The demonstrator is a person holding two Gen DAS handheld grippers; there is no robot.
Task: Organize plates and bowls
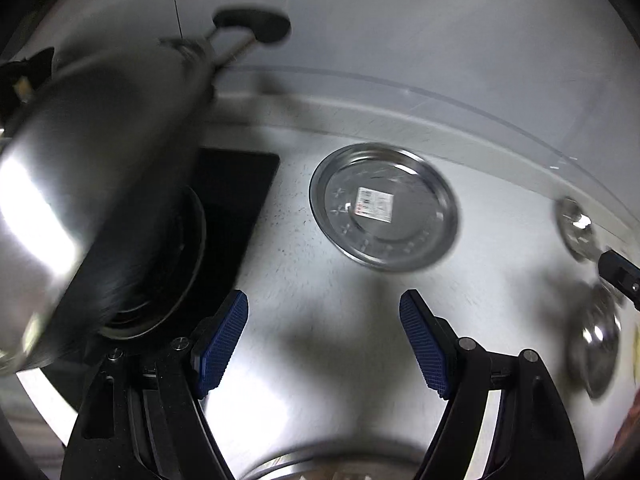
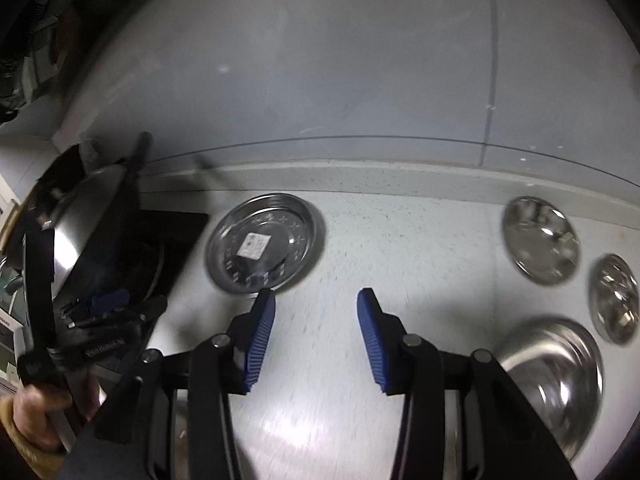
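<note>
A steel plate (image 1: 383, 207) with a white sticker lies on the speckled counter ahead of my left gripper (image 1: 324, 308), which is open and empty. The plate also shows in the right wrist view (image 2: 265, 243), just ahead and left of my right gripper (image 2: 316, 304), also open and empty. A large steel bowl (image 2: 554, 376) sits at the right, with two small steel dishes (image 2: 540, 240) (image 2: 614, 298) behind it. In the left wrist view these appear blurred at the far right (image 1: 596, 344).
A steel pot with a black handle (image 1: 92, 184) stands on a black stove (image 1: 236, 208) at the left. It also shows in the right wrist view (image 2: 80, 216), where the left gripper's body (image 2: 100, 320) and a hand are in front. A grey wall (image 2: 320, 80) backs the counter.
</note>
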